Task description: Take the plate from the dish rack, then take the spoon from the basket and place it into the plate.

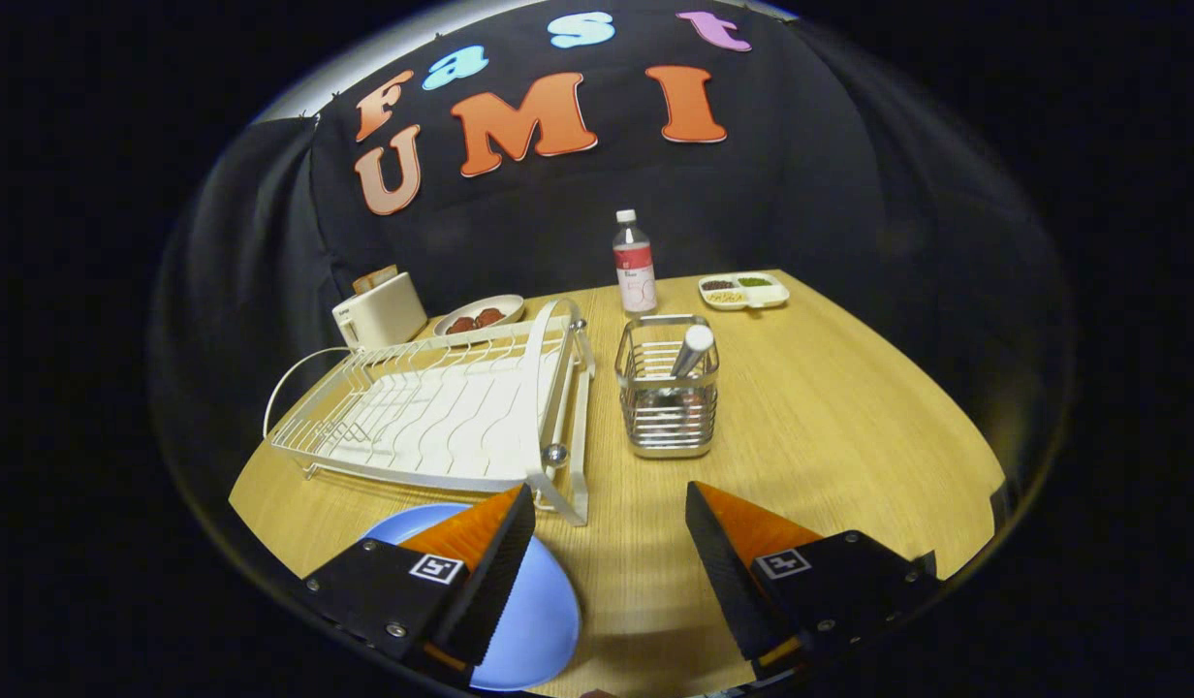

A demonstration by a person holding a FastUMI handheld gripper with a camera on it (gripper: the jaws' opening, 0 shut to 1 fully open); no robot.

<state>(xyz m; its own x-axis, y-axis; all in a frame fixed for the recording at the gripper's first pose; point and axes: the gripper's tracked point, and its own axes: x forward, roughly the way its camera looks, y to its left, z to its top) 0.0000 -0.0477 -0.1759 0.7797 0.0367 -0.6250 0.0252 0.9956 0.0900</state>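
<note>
Holding your gripper wide open above the wooden table, you have nothing between its fingers.

Your round light-blue plate lies flat on the table, partly under the left finger, just in front of the white wire dish rack. The spoon, its pale handle leaning up out of the square metal wire basket, stands beyond your fingers, just beside the rack. Farther back you see a clear bottle with a red label, a white toaster and a divided white tray.
</note>
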